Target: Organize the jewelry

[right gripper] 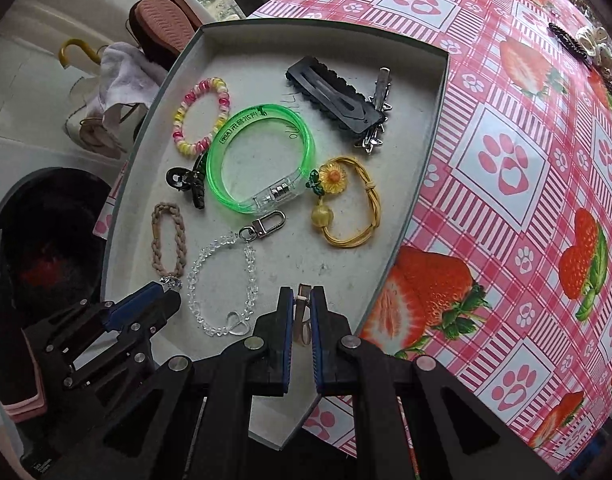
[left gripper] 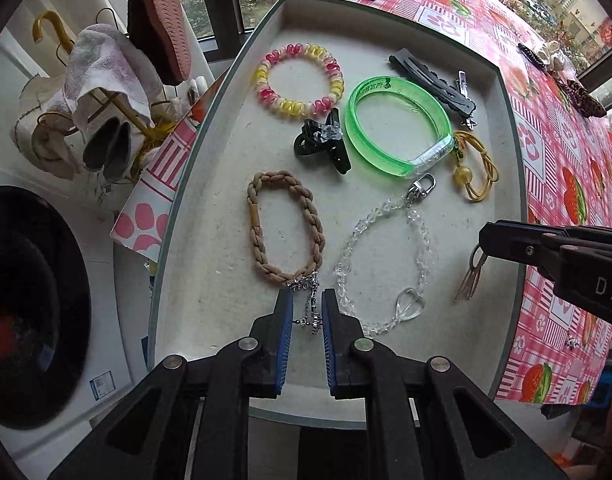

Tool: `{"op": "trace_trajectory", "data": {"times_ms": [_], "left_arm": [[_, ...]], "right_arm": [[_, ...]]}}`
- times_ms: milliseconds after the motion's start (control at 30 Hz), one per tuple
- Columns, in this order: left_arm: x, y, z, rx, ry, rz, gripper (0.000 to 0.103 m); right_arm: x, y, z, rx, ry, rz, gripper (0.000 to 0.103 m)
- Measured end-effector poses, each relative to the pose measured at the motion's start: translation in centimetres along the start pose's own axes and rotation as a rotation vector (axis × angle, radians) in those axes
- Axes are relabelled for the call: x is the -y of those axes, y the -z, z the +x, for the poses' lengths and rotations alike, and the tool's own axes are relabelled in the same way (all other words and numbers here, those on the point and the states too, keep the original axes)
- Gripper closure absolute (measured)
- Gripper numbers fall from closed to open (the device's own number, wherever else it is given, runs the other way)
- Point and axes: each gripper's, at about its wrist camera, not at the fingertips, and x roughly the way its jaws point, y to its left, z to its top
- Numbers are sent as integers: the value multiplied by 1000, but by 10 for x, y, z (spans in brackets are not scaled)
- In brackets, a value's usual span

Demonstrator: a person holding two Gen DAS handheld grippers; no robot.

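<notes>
A grey tray point(left gripper: 210, 160) point(right gripper: 433, 120) holds jewelry: a pink-yellow spiral bracelet point(left gripper: 300, 80) point(right gripper: 202, 118), a green bangle point(left gripper: 397, 126) point(right gripper: 262, 156), a black claw clip point(left gripper: 323, 142) point(right gripper: 188, 184), a braided tan band point(left gripper: 286, 228) point(right gripper: 168, 240), a clear bead chain point(left gripper: 385, 264) point(right gripper: 222, 280), a yellow cord bracelet point(left gripper: 475, 168) point(right gripper: 349, 204) and black hair clips point(left gripper: 429, 80) point(right gripper: 333, 96). My left gripper point(left gripper: 307, 300) point(right gripper: 162, 292) is shut on a silver chain point(left gripper: 311, 312) over the tray's near edge. My right gripper point(right gripper: 302, 296) point(left gripper: 485, 244) is shut on a tan hair clip point(right gripper: 304, 320) point(left gripper: 471, 276).
The tray sits on a pink strawberry tablecloth point(right gripper: 525, 200) point(left gripper: 565, 152). More hair accessories point(right gripper: 585, 44) point(left gripper: 561, 72) lie at the table's far right. A rack with slippers and a towel point(left gripper: 106, 72) and a dark round drum point(left gripper: 26, 304) are off the table's left edge.
</notes>
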Motion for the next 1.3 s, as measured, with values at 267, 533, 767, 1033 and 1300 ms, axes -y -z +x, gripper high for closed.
{"op": "trace_trajectory", "data": {"times_ms": [267,533,767,1033,1300], "left_arm": [[4,1,6,6,-40,35,82],[9,1,3,0,-57,41,82],[12,1,-8,-1,-71,35,82],[17,2,-30,26,-74,58,82],[20,1,-56,108,-106,55,0]], "right_arm": [[4,-10,23,-32,24,17,94],[-1,-13,25,-31,34,-5,93],[-1,-12,13,-19,-2,0,65],[4,-7,-29,65,-13,29,50],[31,8,-57,82,9,108,50]]}}
